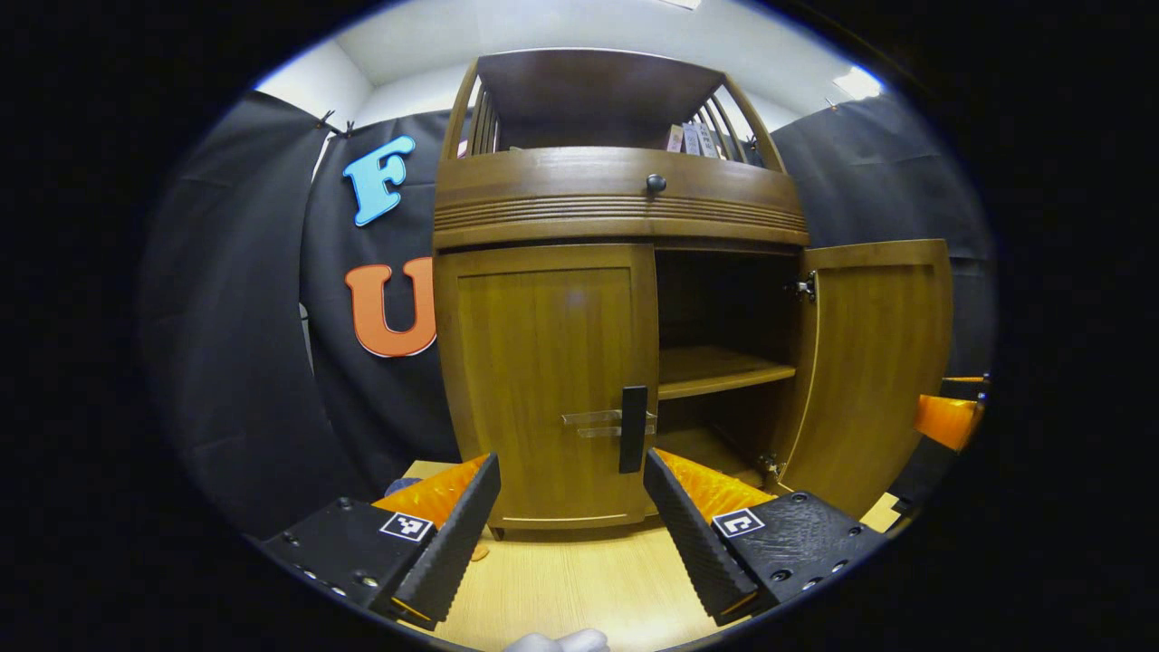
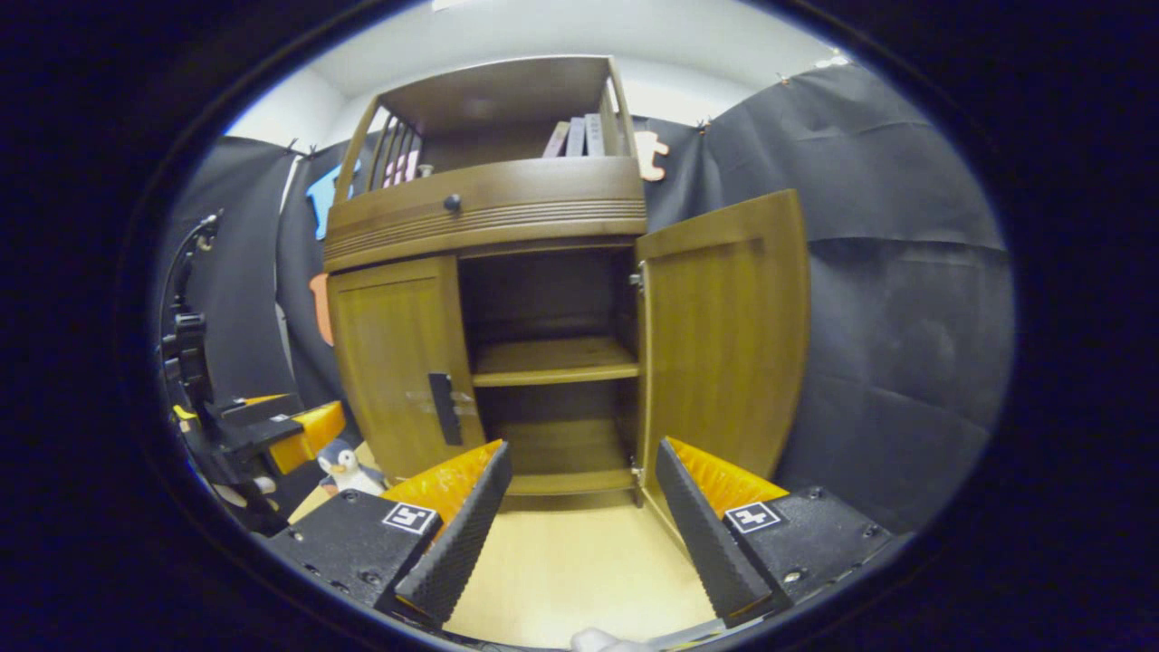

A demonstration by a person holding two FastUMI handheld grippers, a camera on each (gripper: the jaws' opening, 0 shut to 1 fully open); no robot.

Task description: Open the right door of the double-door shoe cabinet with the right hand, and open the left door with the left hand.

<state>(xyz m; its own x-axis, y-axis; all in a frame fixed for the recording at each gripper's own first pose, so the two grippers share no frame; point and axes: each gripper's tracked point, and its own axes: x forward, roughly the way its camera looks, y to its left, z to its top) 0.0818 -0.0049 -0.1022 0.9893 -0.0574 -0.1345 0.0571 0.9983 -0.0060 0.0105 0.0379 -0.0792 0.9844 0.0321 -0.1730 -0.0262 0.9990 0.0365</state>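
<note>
Shoe cabinet (image 1: 616, 208) stands at 12 o'clock in both views. Right door (image 2: 724, 349) is swung wide open, shelf (image 2: 552, 360) exposed. Left door (image 1: 543, 389) is shut, its black handle (image 1: 634, 429) at the inner edge.

Left gripper (image 1: 570, 521): jaws wide apart, empty, handle sitting between the fingertips at 12 o'clock, not touching. Right gripper (image 2: 584, 512): jaws apart, empty, facing the open compartment.

Judgement: right-door step done; left-door step in hand. Next move calls for advancing the left gripper onto the handle, closing on it, then pulling toward 9 o'clock along the hinge arc.
</note>
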